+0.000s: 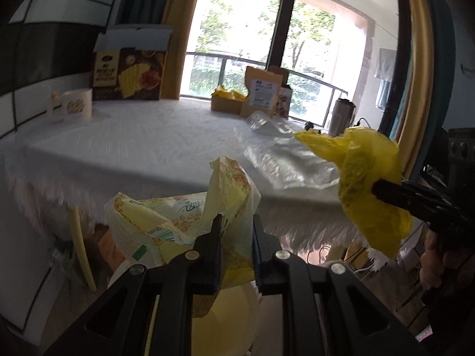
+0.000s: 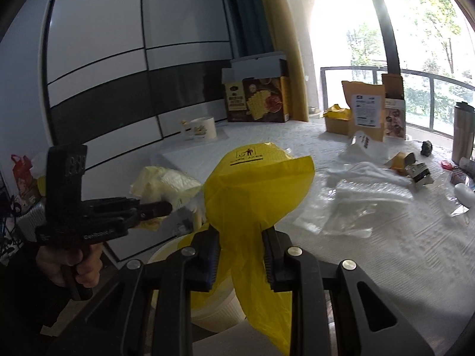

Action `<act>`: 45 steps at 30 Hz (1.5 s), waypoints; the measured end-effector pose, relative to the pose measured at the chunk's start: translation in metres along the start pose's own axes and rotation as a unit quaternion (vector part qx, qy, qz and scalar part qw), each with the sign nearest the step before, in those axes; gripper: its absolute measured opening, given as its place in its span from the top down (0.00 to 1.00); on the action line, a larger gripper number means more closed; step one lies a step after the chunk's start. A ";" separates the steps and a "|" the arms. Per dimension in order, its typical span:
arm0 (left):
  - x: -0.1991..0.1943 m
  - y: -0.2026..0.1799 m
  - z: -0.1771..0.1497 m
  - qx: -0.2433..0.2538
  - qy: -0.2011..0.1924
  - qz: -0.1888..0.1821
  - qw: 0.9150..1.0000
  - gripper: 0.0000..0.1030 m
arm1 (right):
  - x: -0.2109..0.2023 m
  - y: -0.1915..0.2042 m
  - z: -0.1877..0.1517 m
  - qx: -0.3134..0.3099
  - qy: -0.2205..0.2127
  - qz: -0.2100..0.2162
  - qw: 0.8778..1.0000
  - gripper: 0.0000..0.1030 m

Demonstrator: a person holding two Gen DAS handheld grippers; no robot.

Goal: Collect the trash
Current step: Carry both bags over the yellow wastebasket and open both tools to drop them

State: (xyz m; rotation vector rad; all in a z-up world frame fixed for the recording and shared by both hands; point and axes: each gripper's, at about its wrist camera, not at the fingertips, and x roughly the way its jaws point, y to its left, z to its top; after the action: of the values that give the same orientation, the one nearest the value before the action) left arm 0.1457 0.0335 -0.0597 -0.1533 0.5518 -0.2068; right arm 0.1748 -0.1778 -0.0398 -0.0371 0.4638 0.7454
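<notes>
My left gripper [image 1: 237, 225] is shut on a pale yellow printed plastic bag [image 1: 178, 216], which bunches up between its fingers just below the table's near edge. My right gripper [image 2: 240, 234] is shut on a bright yellow trash bag [image 2: 258, 187] with a black logo; the bag billows above the fingers and hangs down below them. In the left wrist view the right gripper [image 1: 374, 190] holds the yellow bag [image 1: 365, 160] at the right. In the right wrist view the left gripper [image 2: 169, 207] holds the pale bag [image 2: 169, 181] at the left. A cream ribbed bin [image 2: 213, 311] stands under both.
A table under a white cloth [image 1: 142, 148] carries clear plastic wrappers [image 2: 356, 201], a brown snack box [image 1: 130, 74], a mug [image 1: 74, 103], a small cardboard box [image 1: 225, 103], a kraft pouch [image 1: 262, 89] and a steel flask [image 1: 341, 115]. Small scraps [image 2: 415, 169] lie at the right. A window is behind.
</notes>
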 end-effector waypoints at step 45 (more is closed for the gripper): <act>-0.046 0.102 -0.018 -0.076 -0.012 0.136 0.988 0.43 | 0.115 0.048 -0.049 0.020 0.105 0.080 0.991 0.32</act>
State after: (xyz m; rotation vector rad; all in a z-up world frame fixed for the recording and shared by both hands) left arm 0.1139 0.1415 -0.0721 -0.2255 0.5575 0.1038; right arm 0.1972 -0.0774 -0.1254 -0.0404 0.6878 0.8943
